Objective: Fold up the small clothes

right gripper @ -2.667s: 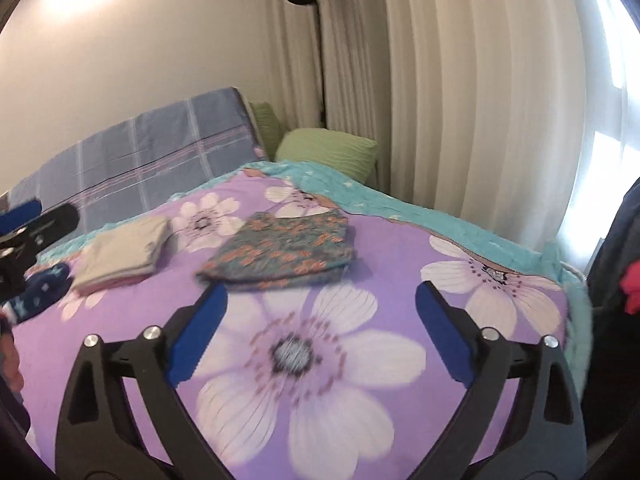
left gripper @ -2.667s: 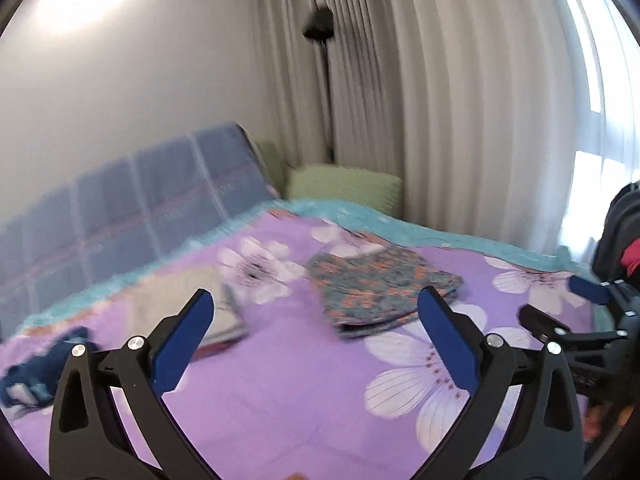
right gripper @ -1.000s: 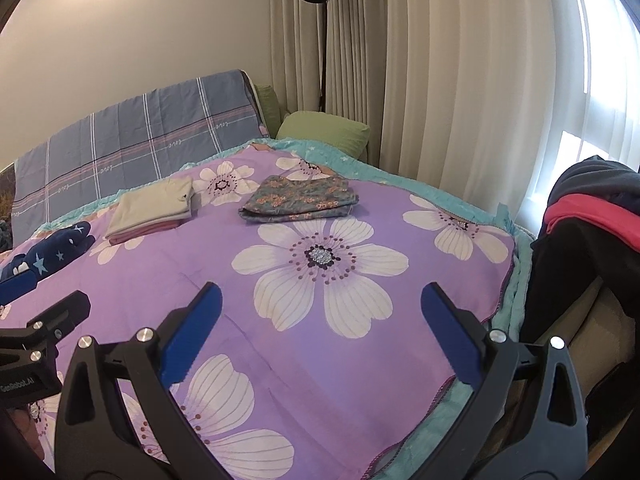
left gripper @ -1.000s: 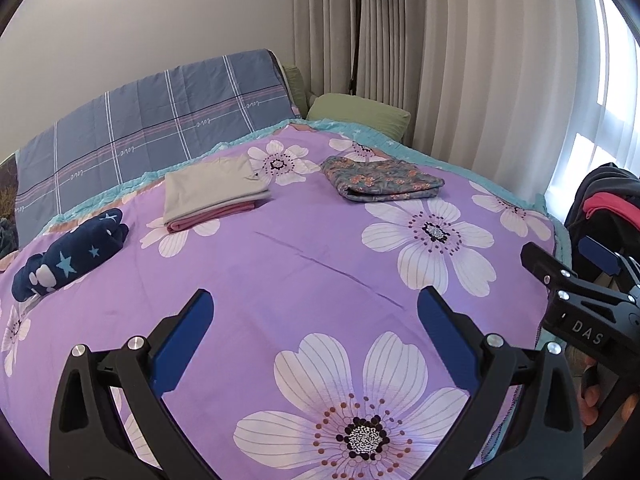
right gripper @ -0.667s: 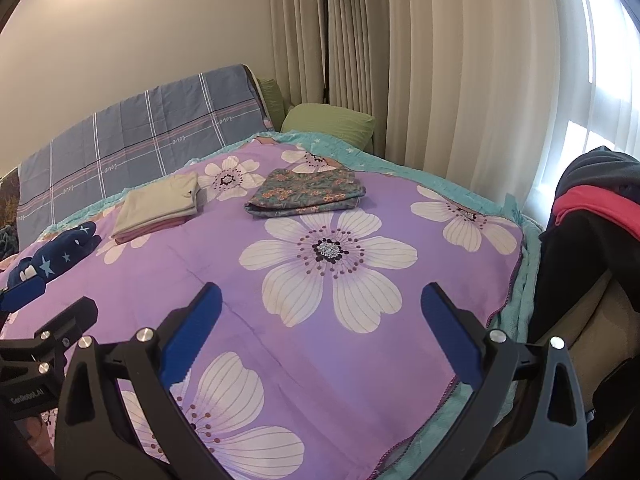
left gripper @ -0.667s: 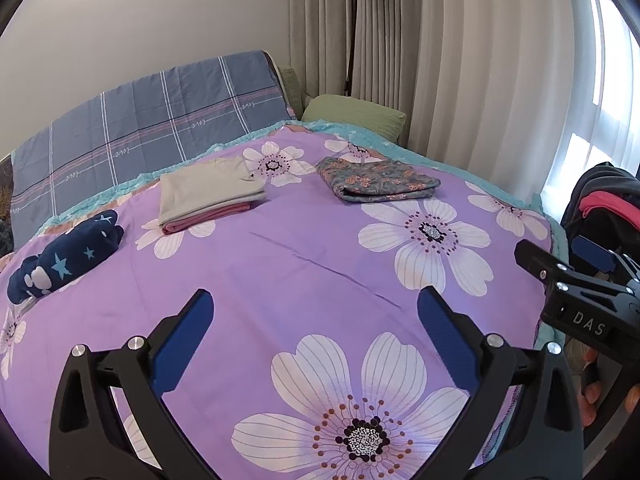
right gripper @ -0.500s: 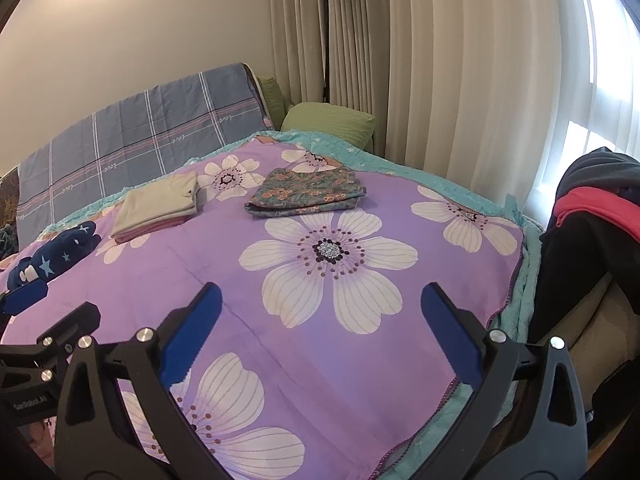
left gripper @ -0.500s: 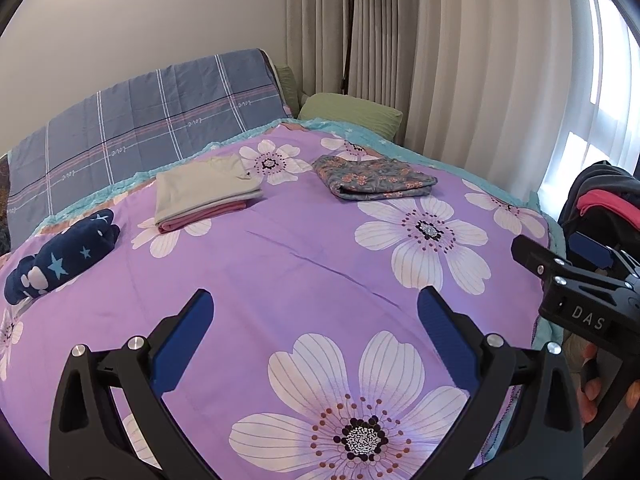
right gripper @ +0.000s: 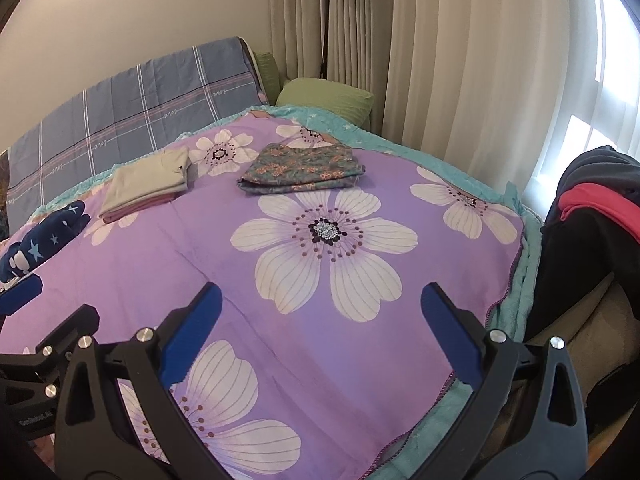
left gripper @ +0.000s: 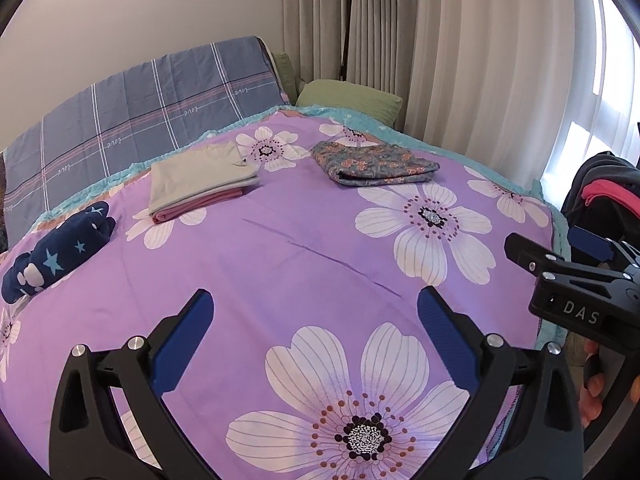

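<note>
A folded floral garment (left gripper: 374, 163) (right gripper: 302, 168) lies far back on the purple flowered bedspread (left gripper: 304, 248) (right gripper: 280, 280). Left of it sits a folded beige-and-pink stack (left gripper: 200, 180) (right gripper: 146, 182). A rolled navy star-print piece (left gripper: 56, 248) (right gripper: 44, 236) rests at the left edge. My left gripper (left gripper: 314, 316) hovers open over the near part of the bed, holding nothing. My right gripper (right gripper: 320, 306) is also open and empty, off to the right near the bed's corner; it shows at the right of the left wrist view (left gripper: 560, 256).
A pile of dark and red clothes (right gripper: 588, 216) (left gripper: 608, 188) sits on a chair right of the bed. A plaid blue headboard cover (left gripper: 140, 96), a green pillow (left gripper: 348, 96), curtains (right gripper: 460, 60) and a floor lamp pole (left gripper: 346, 20) stand behind.
Both grippers have pulled back from the folded floral garment toward the foot of the bed, both open throughout. The view now takes in the whole bedspread and the clothes pile.
</note>
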### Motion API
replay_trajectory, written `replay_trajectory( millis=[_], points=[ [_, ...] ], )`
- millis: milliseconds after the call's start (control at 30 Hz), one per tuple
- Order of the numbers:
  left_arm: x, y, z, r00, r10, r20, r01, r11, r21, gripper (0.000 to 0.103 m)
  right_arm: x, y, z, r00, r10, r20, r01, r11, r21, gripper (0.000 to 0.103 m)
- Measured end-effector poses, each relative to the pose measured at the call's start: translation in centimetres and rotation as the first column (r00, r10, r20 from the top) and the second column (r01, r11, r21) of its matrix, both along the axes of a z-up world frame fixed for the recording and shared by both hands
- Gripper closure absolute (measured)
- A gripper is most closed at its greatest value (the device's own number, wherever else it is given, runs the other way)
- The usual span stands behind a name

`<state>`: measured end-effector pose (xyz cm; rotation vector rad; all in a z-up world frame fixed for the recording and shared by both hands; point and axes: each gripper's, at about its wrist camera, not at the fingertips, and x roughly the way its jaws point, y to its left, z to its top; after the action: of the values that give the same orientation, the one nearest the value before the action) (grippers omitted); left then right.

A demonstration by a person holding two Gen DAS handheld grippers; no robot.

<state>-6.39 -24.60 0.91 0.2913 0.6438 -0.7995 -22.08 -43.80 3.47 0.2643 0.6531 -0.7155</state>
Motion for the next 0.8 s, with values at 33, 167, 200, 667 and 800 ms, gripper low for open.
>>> replay_trajectory(
  millis=[33,167,200,667,800],
  points=[
    [0.1,-0.03,-0.06,1.0,0.001,-0.002,-0.001,1.0,0.001,0.001,0.05,0.01,-0.03,1.0,0.001,0.0,-0.001,1.0,-0.001,0.002],
    [0.39,-0.12,-0.16,1.0,0.007,-0.007,-0.007,1.0,0.002,0.001,0.27,-0.05,-0.03,1.0,0.006,0.0,-0.006,1.0,0.0,0.002],
    [0.48,-0.16,-0.18,1.0,0.008,-0.007,-0.008,1.0,0.002,0.001,0.33,-0.1,-0.03,1.0,0.006,0.001,-0.006,1.0,-0.001,0.002],
    [0.9,-0.25,-0.56,1.0,0.006,-0.017,-0.006,1.0,0.011,0.001,0.53,-0.19,-0.09,1.0,0.004,-0.007,-0.004,1.0,-0.007,0.002],
    [0.88,-0.32,-0.76,1.0,0.008,-0.021,-0.008,1.0,0.015,0.001,0.71,-0.28,-0.14,1.0,0.005,-0.006,-0.005,1.0,-0.007,0.002]
  ],
)
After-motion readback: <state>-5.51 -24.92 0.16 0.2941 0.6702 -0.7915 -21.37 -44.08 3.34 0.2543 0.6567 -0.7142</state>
